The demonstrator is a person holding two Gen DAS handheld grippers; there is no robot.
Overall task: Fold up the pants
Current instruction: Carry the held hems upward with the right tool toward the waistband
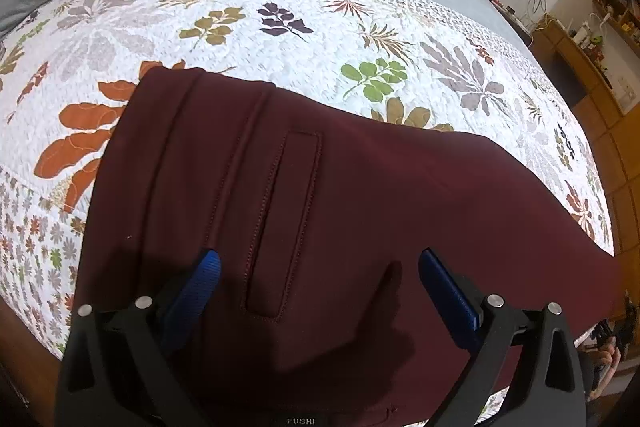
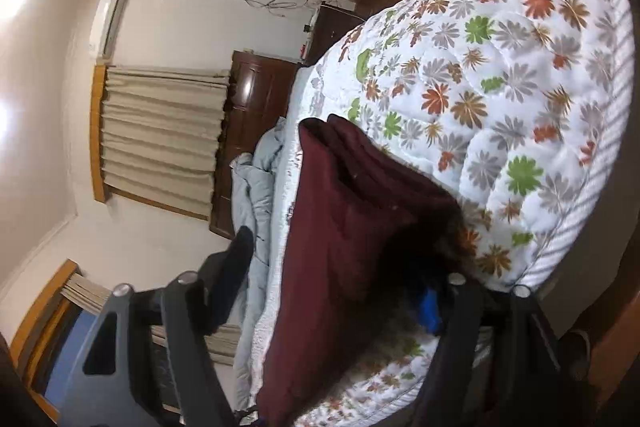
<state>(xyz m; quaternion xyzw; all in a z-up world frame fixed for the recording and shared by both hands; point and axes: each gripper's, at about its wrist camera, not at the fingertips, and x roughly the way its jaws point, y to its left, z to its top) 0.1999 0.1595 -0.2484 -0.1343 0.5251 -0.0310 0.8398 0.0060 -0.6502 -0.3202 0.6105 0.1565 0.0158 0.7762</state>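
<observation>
pants (image 1: 320, 211): maroon, flat on quilt (image 1: 280, 7) at the bed's near edge | left gripper (image 1: 320, 263): hovers above them, jaws wide, nothing held | right gripper (image 2: 340, 279): jaws part open astride the cloth edge, pinch unclear | handling: soft, limp, light, likely sags; grab at hem or waistband edge
</observation>
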